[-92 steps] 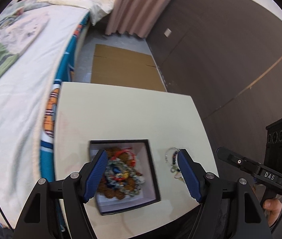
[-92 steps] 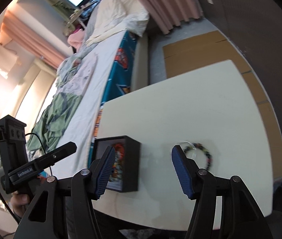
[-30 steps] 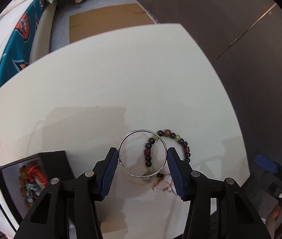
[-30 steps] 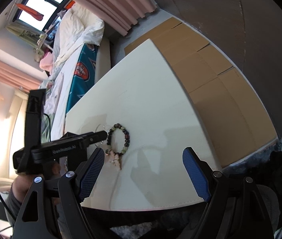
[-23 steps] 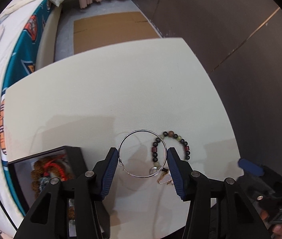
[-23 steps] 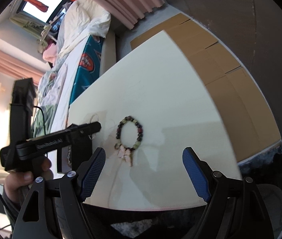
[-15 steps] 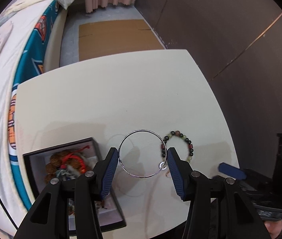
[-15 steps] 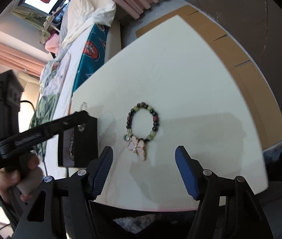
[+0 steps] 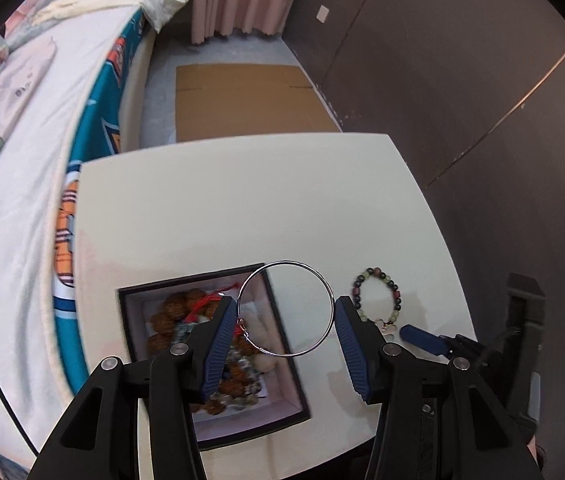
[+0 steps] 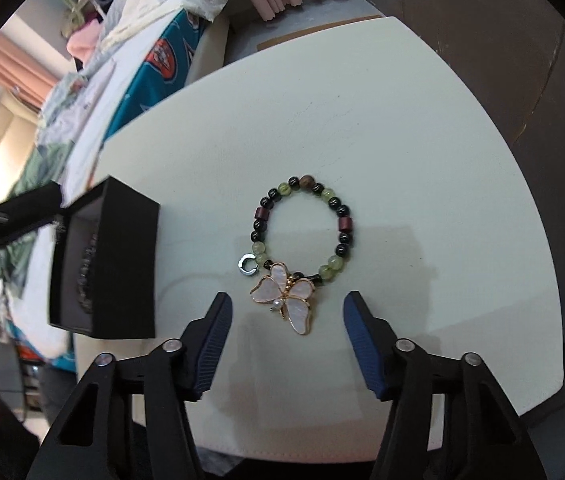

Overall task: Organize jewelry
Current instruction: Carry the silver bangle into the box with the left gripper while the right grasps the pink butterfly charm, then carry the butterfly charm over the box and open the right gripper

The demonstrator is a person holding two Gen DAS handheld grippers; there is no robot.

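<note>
Left gripper (image 9: 285, 317) clamped on silver hoop (image 9: 324, 288), above black box (image 9: 270, 284).

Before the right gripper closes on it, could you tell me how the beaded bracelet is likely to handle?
The beaded bracelet is separate strung beads, so it will probably sag rather than hold its ring shape. Its butterfly charm looks thin-winged, likely fragile and apt to dangle. Round beads may slip between the open right gripper fingers.

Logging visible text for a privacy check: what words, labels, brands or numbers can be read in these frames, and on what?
No text reads clearly.
White cloth on the bed: dark printed marks, too distorted to read.
Teal blanket: orange emblem, no legible letters.
Silver C-shaped piece beside the beaded bracelet: a metal shape, not print.
</note>
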